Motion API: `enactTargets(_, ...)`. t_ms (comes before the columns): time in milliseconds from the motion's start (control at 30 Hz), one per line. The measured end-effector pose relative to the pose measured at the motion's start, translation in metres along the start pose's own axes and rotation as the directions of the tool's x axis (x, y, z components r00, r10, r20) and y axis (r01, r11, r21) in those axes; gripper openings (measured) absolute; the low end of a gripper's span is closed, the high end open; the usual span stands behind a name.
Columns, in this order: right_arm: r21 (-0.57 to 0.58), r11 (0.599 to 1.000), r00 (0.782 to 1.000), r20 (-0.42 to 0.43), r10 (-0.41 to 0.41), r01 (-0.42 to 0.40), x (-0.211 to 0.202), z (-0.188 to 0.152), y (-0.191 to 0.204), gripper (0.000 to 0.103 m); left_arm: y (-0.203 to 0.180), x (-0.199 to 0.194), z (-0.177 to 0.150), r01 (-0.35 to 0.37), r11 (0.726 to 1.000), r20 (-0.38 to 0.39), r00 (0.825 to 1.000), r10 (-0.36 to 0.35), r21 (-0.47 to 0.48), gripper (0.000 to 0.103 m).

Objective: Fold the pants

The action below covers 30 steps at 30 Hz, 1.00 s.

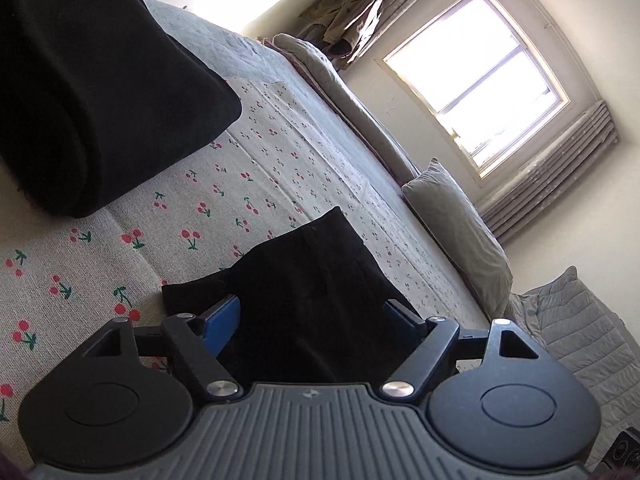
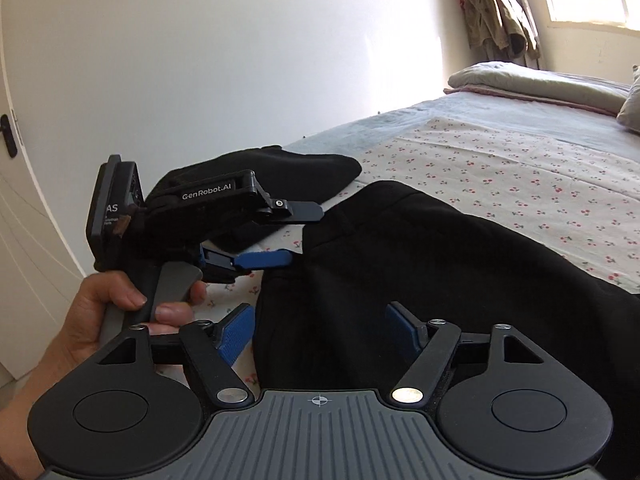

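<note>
White "GenRobot.AI" lettering on left gripper (image 2: 298,236)

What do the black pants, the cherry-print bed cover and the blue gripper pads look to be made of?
Black pants: woven fabric, matte; drapes softly, with a stitched seam, likely cotton or a blend.
Cherry-print bed cover: coarse-weave cloth, matte; visible grid texture.
Blue pads: probably rubber or textured plastic; ribbed, dull surface.
</note>
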State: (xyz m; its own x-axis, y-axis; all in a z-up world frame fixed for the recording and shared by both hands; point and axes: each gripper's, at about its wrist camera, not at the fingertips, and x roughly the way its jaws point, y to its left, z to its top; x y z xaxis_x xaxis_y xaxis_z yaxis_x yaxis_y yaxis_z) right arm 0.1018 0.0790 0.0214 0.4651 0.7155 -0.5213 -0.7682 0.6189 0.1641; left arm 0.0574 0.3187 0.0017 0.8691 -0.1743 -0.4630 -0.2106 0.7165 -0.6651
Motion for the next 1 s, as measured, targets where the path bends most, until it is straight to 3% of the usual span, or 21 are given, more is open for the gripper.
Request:
enactTargets(167,-0.078,0.993,0.994,-0.052,-0.096,0.092,-0.016,-0.025,-0.006,0.047,-0.012,-0.010,-0.007,0.029,0.998,0.017,0.999,-0.030,0.059,0.068)
enactTargets(367,-0.218,0.962,0.975,-0.115,-0.190,0.161,0.001,-0.047,0.009,0.035,-0.017,-0.005,-0.013,0.010,0.998,-0.002,1.000,-0.010,0.064,0.069)
enactTargets(400,-0.244,0.954,0.971,-0.118,-0.208,0.175,0.005,-0.049,0.011,0.025,-0.015,-0.004,-0.013,-0.003,0.999,-0.005,1.000,0.003,0.050,0.071)
enactTargets(433,-0.270,0.944,0.966,-0.119,-0.230,0.191,0.003,-0.052,0.013,0.008,-0.014,-0.004,-0.014,-0.007,0.999,-0.006,1.000,0.007,0.035,0.074)
enactTargets(467,-0.270,0.942,0.964,-0.116,-0.238,0.201,0.002,-0.051,0.013,0.003,-0.012,-0.004,-0.014,-0.007,1.000,-0.005,1.000,0.007,0.020,0.077)
enactTargets(567,-0.169,0.967,0.976,-0.074,-0.207,0.192,-0.011,-0.036,0.001,0.002,-0.007,-0.003,-0.015,0.006,1.000,-0.017,1.000,-0.006,-0.012,0.078)
enactTargets(700,-0.129,0.972,0.980,-0.026,-0.199,0.194,-0.030,-0.021,-0.008,0.002,0.000,0.006,-0.016,0.003,0.997,-0.022,1.000,-0.005,-0.074,0.077)
enactTargets(800,-0.118,0.976,0.983,-0.012,-0.185,0.182,-0.037,-0.019,-0.008,0.002,0.001,0.014,-0.015,-0.015,0.992,-0.004,1.000,0.014,-0.124,0.069)
enactTargets(833,-0.111,0.978,0.984,-0.011,-0.176,0.174,-0.038,-0.018,-0.008,0.002,-0.001,0.016,-0.014,-0.029,0.992,0.010,0.999,0.031,-0.125,0.062)
enactTargets(933,-0.116,0.980,0.987,-0.018,-0.162,0.159,-0.037,-0.020,-0.003,0.002,-0.009,0.018,-0.015,-0.124,0.989,0.056,0.990,0.129,-0.086,0.022)
enactTargets(1000,-0.124,0.982,0.989,-0.024,-0.149,0.145,-0.037,-0.023,0.001,0.002,-0.014,0.015,-0.016,-0.153,0.985,0.091,0.983,0.160,-0.074,0.019)
